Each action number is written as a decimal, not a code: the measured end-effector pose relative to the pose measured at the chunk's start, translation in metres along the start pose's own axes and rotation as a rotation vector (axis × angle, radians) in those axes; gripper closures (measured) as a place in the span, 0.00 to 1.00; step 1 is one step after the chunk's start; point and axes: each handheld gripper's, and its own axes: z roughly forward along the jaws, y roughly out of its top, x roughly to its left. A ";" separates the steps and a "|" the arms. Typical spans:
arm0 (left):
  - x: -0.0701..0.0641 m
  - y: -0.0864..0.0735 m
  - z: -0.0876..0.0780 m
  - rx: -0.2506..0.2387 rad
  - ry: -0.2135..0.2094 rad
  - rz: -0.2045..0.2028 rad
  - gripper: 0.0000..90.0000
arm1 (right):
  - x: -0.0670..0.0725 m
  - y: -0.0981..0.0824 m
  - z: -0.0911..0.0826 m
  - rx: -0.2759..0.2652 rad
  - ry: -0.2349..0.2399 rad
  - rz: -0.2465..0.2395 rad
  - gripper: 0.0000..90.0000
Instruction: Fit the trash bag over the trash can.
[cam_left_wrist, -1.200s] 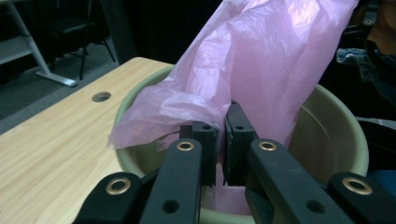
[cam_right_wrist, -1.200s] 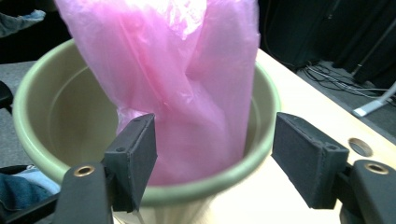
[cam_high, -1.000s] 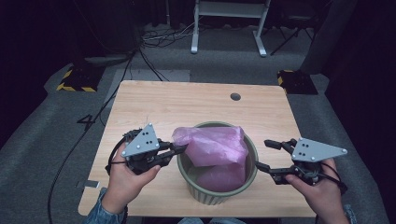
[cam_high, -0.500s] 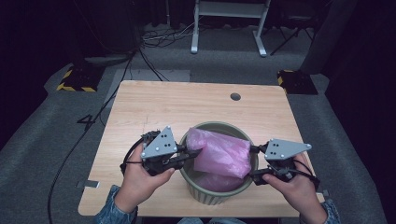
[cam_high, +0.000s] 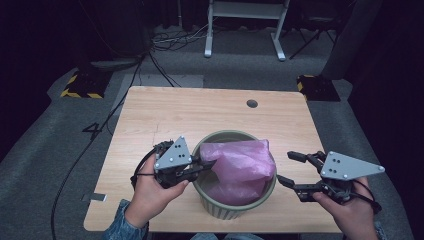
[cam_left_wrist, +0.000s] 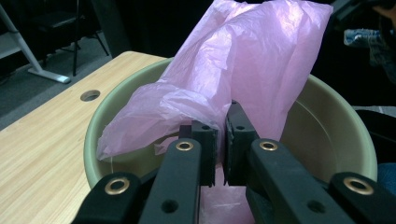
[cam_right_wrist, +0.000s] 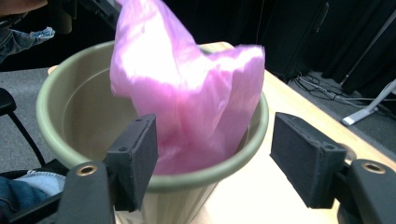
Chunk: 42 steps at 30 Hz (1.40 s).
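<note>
Two tools are working at one round, pale green plastic bin (cam_high: 235, 207) that is standing near my edge of the light wooden surface (cam_high: 165, 117). With my left tool (cam_high: 206, 165) I am pinching a fold of the thin, crinkled pink plastic bag (cam_high: 240, 165), its jaws nearly together on the film just over the bin's left rim; in the left gripper view the left tool (cam_left_wrist: 220, 140) is showing the bag (cam_left_wrist: 243, 60) bunched between the pads and rising in a loose peak above the bin (cam_left_wrist: 336, 140). Most of the bag is sitting inside the bin, with its upper part puffing out above the rim and leaning toward the far right side. My right tool (cam_high: 290, 167) is hovering just to the right of the bin with its jaws spread wide and nothing between them, clear of the rim. In the right gripper view the right tool (cam_right_wrist: 215, 154) is framing the bin (cam_right_wrist: 60, 116): one pad is sitting in front of the bin's near wall and the other is off to the side over the bare surface (cam_right_wrist: 299, 107), while the bag (cam_right_wrist: 187, 93) is standing up behind the rim. Both of my hands are coming in from the near edge, one on each side of the bin.
</note>
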 end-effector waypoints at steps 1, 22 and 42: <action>0.001 0.000 0.000 0.003 0.001 -0.001 0.95 | 0.000 0.000 0.000 0.000 0.000 0.000 0.36; -0.005 -0.002 0.013 0.042 -0.025 0.007 0.94 | -0.008 -0.017 0.050 0.067 -0.034 0.031 0.34; -0.015 0.013 0.022 0.024 -0.062 0.045 0.93 | 0.007 0.013 0.043 -0.015 0.047 -0.027 0.38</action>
